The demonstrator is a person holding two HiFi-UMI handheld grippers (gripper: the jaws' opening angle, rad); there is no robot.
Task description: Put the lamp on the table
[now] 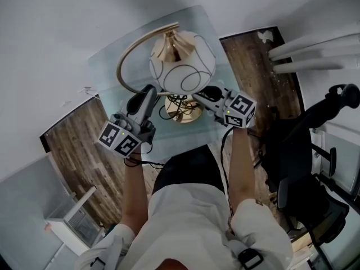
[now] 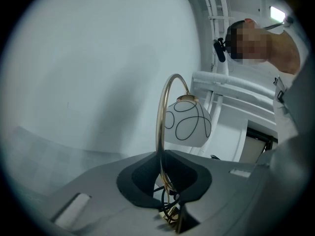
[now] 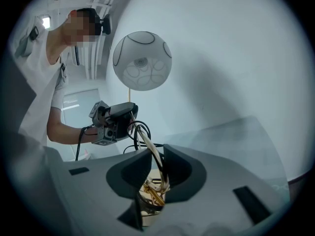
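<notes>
Left tongs (image 1: 149,92) and right tongs (image 1: 203,94) each pinch the lamp (image 1: 171,75) by its thin brass stem; the white globe shade (image 1: 185,58) half hides the base (image 1: 185,115).

Glass tabletop (image 1: 107,72) sits against plain white walls (image 1: 56,27). Dark wood-plank floor (image 1: 79,151) shows on both sides of it. Black office chair (image 1: 304,156) right of the tabletop, low white unit (image 1: 67,221) lower-left of it.

Walls (image 1: 56,32) close behind lamp (image 1: 181,61), chair (image 1: 306,151) at right; open tabletop (image 1: 107,66) leftward.
</notes>
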